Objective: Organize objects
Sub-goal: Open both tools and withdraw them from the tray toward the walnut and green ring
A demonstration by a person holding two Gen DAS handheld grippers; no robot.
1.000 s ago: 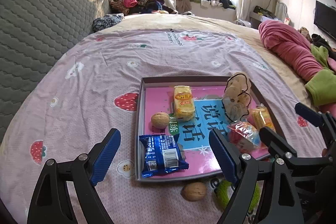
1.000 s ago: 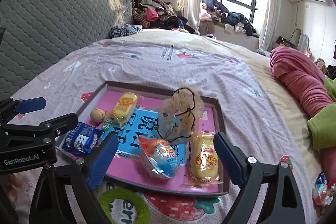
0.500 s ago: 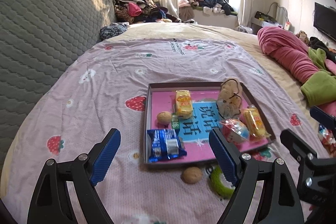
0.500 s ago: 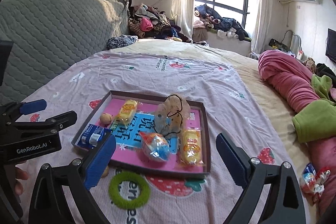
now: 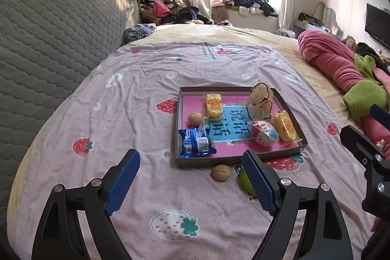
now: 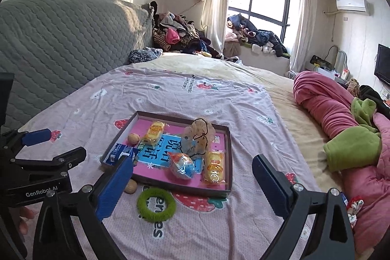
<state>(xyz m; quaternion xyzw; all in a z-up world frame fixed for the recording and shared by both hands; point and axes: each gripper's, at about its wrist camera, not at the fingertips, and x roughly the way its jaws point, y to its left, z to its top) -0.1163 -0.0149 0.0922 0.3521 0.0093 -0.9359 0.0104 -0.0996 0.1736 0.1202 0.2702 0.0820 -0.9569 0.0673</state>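
Observation:
A brown tray (image 5: 234, 160) (image 6: 185, 188) with a pink floor sits on the bed. It holds two yellow snack packs (image 5: 214, 106) (image 6: 214, 166), a blue packet (image 5: 196, 142), a walnut (image 5: 195, 118), a red-blue wrapped snack (image 5: 263, 132) (image 6: 183, 165) and a mesh pouch (image 5: 259, 101) (image 6: 198, 138). A second walnut (image 5: 221, 172) (image 6: 130, 186) and a green ring (image 6: 156, 204) (image 5: 245, 183) lie on the sheet in front of the tray. My left gripper (image 5: 191, 183) and right gripper (image 6: 192, 189) are both open and empty, held back from the tray.
The pink strawberry sheet (image 5: 136, 94) covers the bed. A grey quilted headboard (image 5: 48, 35) stands at the left. A pink and green blanket (image 6: 341, 128) lies at the right. Clothes are piled by the window (image 6: 185, 35). Small wrapped items (image 6: 353, 207) lie at the right edge.
Both grippers have pulled back and risen from the tray, which now looks smaller and farther. The objects have not moved. Both stay open.

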